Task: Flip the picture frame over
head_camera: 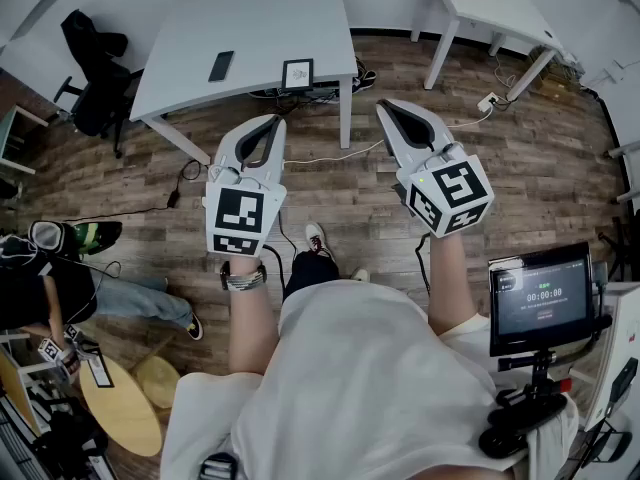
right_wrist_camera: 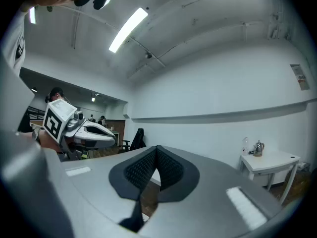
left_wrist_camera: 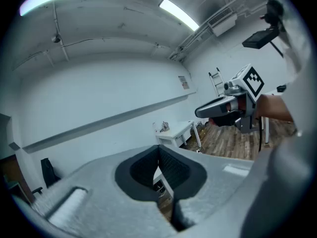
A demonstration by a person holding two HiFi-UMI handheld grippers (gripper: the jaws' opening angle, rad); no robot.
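Note:
The picture frame (head_camera: 298, 73), small with a dark border, stands at the near edge of the grey table (head_camera: 260, 18). Both grippers hang in the air over the wooden floor, short of the table and pointing toward it. My left gripper (head_camera: 272, 121) is below and a little left of the frame, its jaws shut with nothing between them (left_wrist_camera: 159, 148). My right gripper (head_camera: 385, 107) is to the frame's right, jaws shut and empty too (right_wrist_camera: 157, 150). Each gripper view shows the other gripper alongside: the right gripper (left_wrist_camera: 223, 108) and the left gripper (right_wrist_camera: 84, 130).
A black phone (head_camera: 221, 65) lies on the grey table left of the frame. A black chair (head_camera: 95, 78) stands at the table's left and a white table (head_camera: 490, 3) at the back right. A seated person (head_camera: 60, 278), a round stool (head_camera: 125, 408), a screen (head_camera: 540, 298) and floor cables (head_camera: 330, 153) surround me.

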